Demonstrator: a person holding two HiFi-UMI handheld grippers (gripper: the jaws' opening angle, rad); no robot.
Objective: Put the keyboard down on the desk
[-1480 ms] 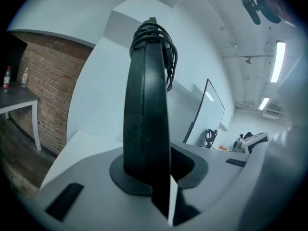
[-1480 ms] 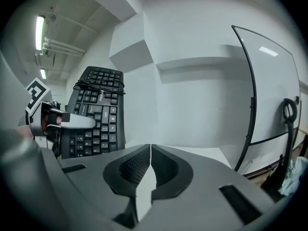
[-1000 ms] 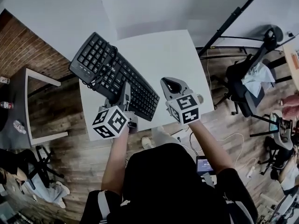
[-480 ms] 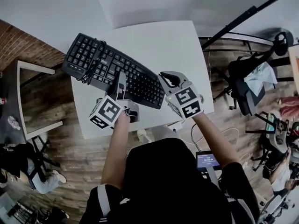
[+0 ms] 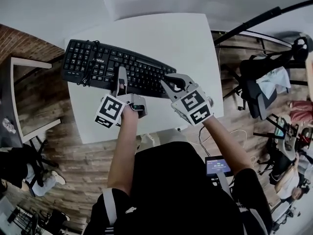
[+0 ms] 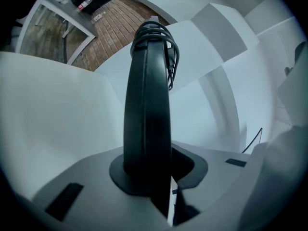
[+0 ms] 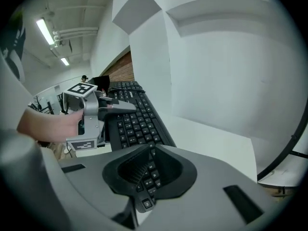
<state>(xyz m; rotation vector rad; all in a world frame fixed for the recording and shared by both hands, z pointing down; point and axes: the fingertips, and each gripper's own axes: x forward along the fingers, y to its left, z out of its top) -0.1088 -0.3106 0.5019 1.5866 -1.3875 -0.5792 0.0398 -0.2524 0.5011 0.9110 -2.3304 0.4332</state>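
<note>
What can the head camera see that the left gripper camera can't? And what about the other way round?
Only the head view shows the keyboard from above with all its keys, and the right gripper at its right end. Only the left gripper view shows the keyboard edge-on, clamped between the jaws of the left gripper. Both views show the black keyboard, its bundled cable and the white desk.

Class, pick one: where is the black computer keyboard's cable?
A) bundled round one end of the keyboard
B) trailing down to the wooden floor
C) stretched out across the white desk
A: the head view shows the black cable looped round the left end of the black computer keyboard, and the left gripper view shows it wrapped over that far end.
</note>
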